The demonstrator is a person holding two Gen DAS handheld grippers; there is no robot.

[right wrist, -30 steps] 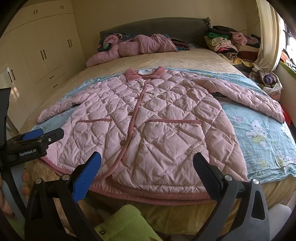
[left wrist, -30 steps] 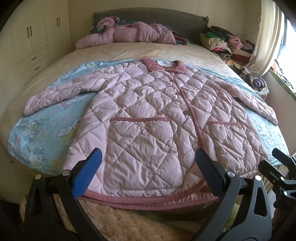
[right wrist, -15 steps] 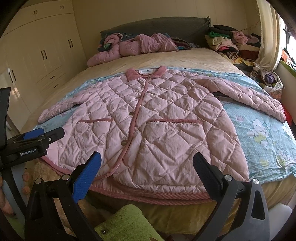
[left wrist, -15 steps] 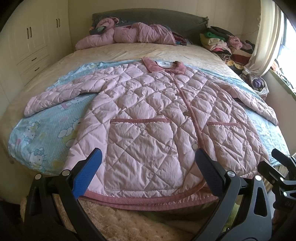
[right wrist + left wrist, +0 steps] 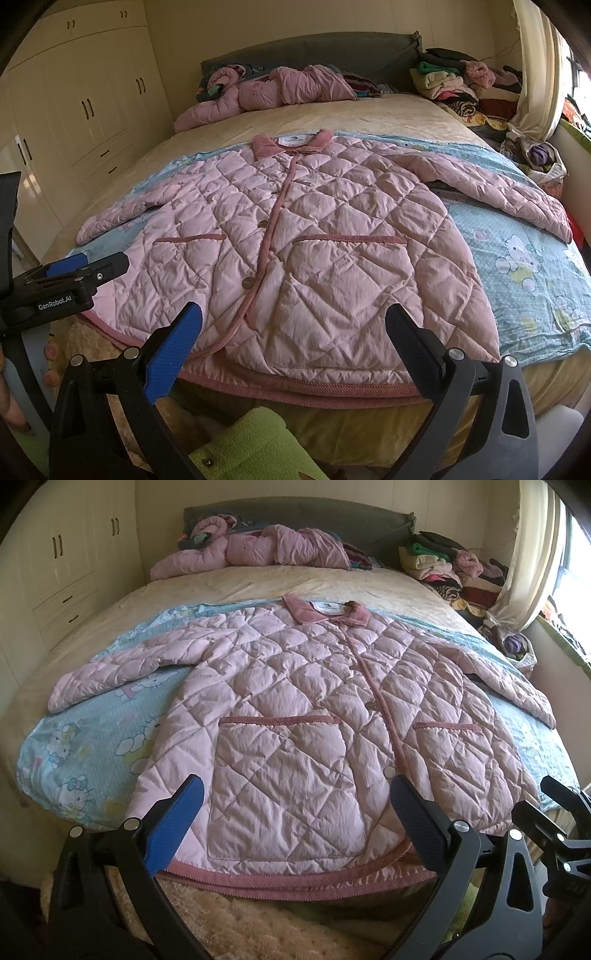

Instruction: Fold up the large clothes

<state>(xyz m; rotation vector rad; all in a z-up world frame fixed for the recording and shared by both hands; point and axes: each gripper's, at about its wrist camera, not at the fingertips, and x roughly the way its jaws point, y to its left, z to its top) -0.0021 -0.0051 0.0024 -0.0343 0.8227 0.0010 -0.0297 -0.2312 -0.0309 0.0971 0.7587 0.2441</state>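
A large pink quilted coat [image 5: 295,709] [image 5: 306,236] lies face up and buttoned on the bed, sleeves spread to both sides, collar toward the headboard, hem hanging at the near edge. My left gripper [image 5: 295,808] hovers open just short of the hem over the left pocket. My right gripper [image 5: 293,332] is open too, near the hem on the coat's right half. Nothing sits between either pair of fingers. The left gripper's body [image 5: 66,284] shows at the left of the right wrist view.
A blue cartoon-print sheet [image 5: 92,738] [image 5: 517,258] lies under the coat. Another pink garment [image 5: 258,550] rests at the headboard, folded clothes [image 5: 450,565] are piled at the far right, wardrobes [image 5: 74,110] line the left wall, and a green cushion [image 5: 251,446] sits below.
Both views have drifted very slightly; the coat lies as before and both grippers stay open.
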